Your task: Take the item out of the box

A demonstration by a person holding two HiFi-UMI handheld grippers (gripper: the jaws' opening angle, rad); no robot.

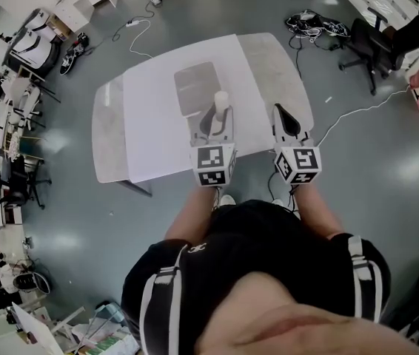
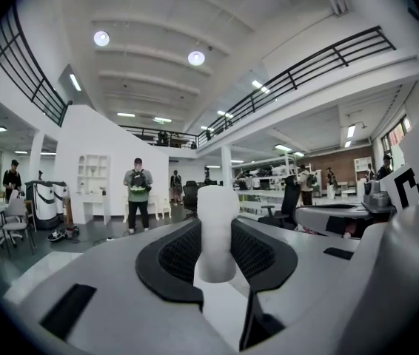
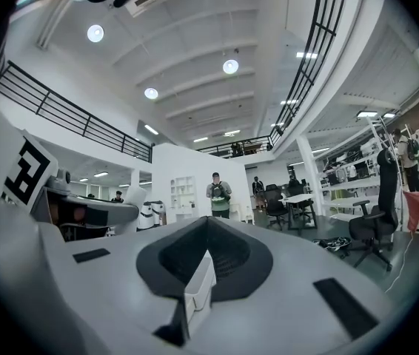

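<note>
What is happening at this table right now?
A person stands at a white table with a gripper in each hand. The left gripper holds a white cylinder upright between its jaws, by the near corner of a grey box on the table. The right gripper is shut and empty, off to the side of the box.

The right tool [image 3: 206,226], jaws together and empty, faces a distant person [image 3: 218,196].
</note>
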